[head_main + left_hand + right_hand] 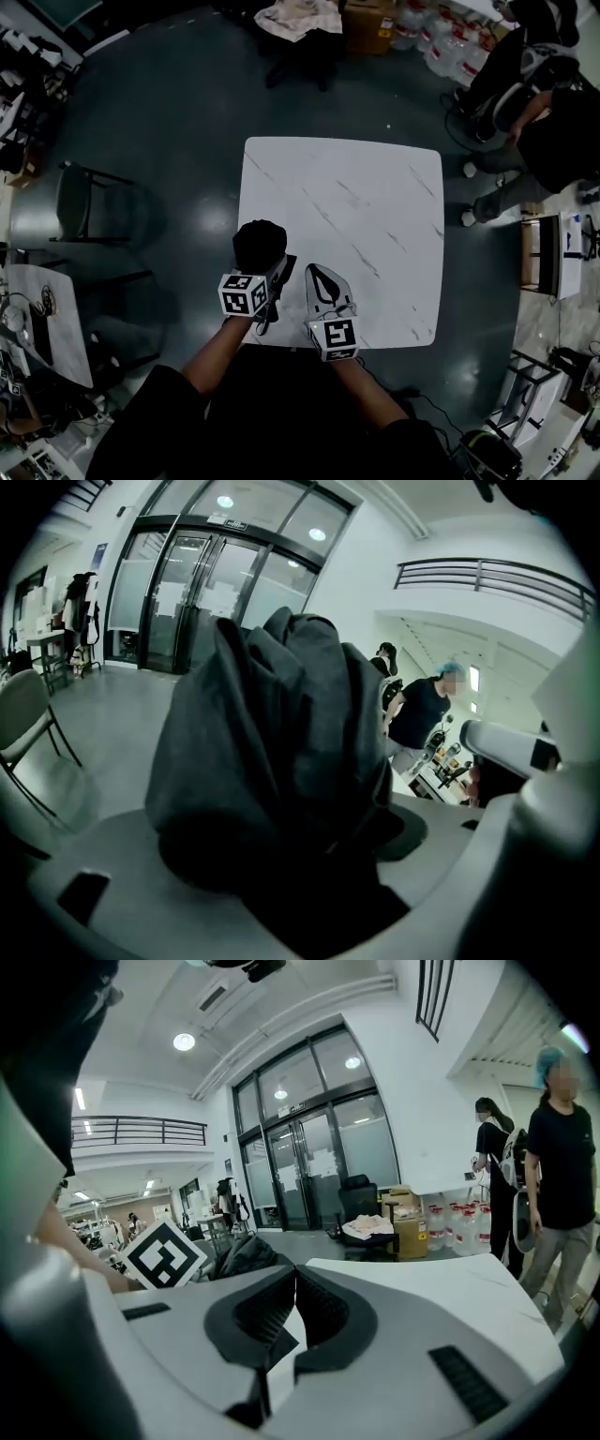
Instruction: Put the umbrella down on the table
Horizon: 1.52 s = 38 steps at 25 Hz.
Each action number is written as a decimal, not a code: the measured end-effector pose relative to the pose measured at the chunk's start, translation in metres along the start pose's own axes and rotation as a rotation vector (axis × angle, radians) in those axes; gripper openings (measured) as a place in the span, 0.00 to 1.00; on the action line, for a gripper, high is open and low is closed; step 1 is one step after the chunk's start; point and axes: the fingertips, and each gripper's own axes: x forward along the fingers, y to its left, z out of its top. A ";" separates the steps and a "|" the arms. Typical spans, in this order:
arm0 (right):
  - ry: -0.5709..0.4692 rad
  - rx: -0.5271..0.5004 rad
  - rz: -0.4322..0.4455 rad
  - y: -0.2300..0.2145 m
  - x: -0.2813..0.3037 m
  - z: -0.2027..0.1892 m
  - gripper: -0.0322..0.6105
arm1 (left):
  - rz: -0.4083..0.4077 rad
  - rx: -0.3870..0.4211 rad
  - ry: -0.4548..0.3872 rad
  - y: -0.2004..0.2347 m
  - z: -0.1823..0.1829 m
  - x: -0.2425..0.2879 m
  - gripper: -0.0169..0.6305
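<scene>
Black short-sleeved top (150, 422), pale grey left gripper (272, 269) and right gripper (292, 1283), at the near edge of the white marbled square table (375, 206).
The sleeves are short and leave the forearms bare. Each gripper has a smooth light grey plastic shell, dark ribbed inner pads (323, 1312), and a cube of black-and-white square markers (333, 337) at the end nearest that table edge.

Dark glossy floor (169, 141) — tall glass doors (309, 1176)

Dark umbrella (281, 752) fabric fills the middle of the left gripper view and covers the jaw tips of the left gripper (271, 272), while the frame edge cuts off a seated person (555, 141) at the head view's upper right.
</scene>
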 end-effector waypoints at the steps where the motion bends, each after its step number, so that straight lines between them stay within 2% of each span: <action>1: 0.011 0.005 0.005 -0.005 0.004 -0.004 0.08 | 0.012 -0.003 0.015 0.003 -0.004 0.007 0.59; 7: 0.072 0.014 0.045 -0.030 0.018 -0.021 0.08 | 0.037 0.020 0.142 0.019 -0.034 0.056 0.59; 12: 0.108 0.023 0.070 -0.043 0.022 -0.036 0.08 | 0.062 -0.030 0.211 0.032 -0.048 0.082 0.59; 16: 0.114 0.033 0.091 -0.051 0.027 -0.033 0.08 | 0.108 -0.071 0.245 0.043 -0.055 0.094 0.59; 20: 0.113 0.030 0.048 -0.064 0.024 -0.035 0.08 | 0.147 -0.111 0.284 0.054 -0.065 0.103 0.59; 26: 0.104 0.047 -0.051 -0.087 0.016 -0.034 0.07 | 0.149 -0.100 0.294 0.056 -0.069 0.108 0.59; 33: 0.097 0.033 -0.068 -0.084 0.010 -0.023 0.08 | 0.126 -0.105 0.281 0.046 -0.066 0.100 0.59; 38: 0.085 0.028 -0.049 -0.059 0.004 -0.012 0.07 | 0.108 -0.051 0.199 0.039 -0.045 0.073 0.59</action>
